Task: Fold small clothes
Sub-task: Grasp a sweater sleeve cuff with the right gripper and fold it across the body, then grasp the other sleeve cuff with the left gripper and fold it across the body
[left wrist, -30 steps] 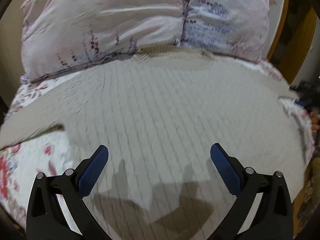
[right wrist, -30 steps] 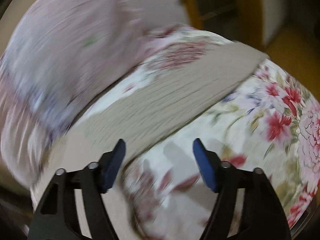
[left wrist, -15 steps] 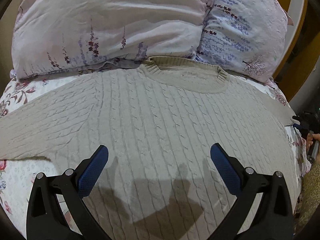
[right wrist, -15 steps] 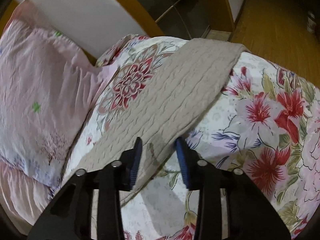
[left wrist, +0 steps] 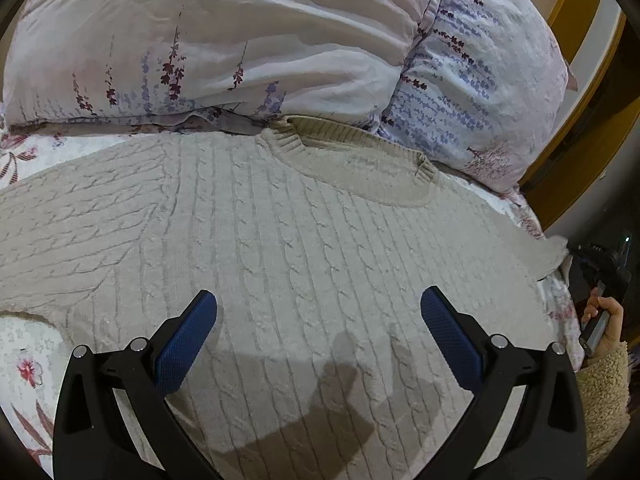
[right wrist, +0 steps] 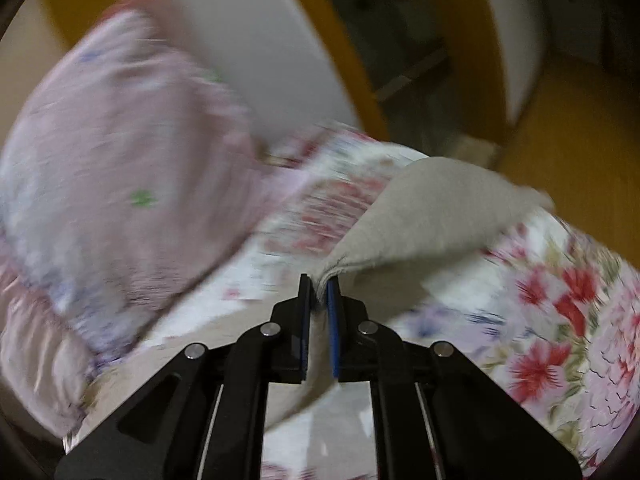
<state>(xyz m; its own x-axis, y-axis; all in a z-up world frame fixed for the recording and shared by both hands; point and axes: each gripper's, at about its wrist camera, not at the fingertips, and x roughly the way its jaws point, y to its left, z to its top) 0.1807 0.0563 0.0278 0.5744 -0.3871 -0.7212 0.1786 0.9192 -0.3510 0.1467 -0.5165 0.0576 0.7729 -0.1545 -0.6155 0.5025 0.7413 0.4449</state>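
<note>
- One beige cable-knit sweater [left wrist: 304,248] lay spread flat, front up, on the bed, its ribbed neckline [left wrist: 360,156] touching the pillows.
- Two pillows at the head of the bed: a pale pink pillow [left wrist: 208,40] with purple sprigs, and beside it a lilac-printed pillow [left wrist: 480,92].
- Floral bedsheet [right wrist: 560,320], white with red and pink blooms, showed around the sweater.
- Left gripper [left wrist: 318,332] hovered above the sweater's chest, jaws spread wide, nothing between them; its shadow fell on the knit.
- Right gripper [right wrist: 319,296] had its jaws clenched on the edge of the sweater's sleeve [right wrist: 432,216], which rose off the sheet in a fold; this view was blurred.
- Right hand [left wrist: 604,320], in a fleecy cuff, appeared at the bed's edge in the left wrist view.
- Wooden bed frame [right wrist: 332,40] curved behind the pillows.
</note>
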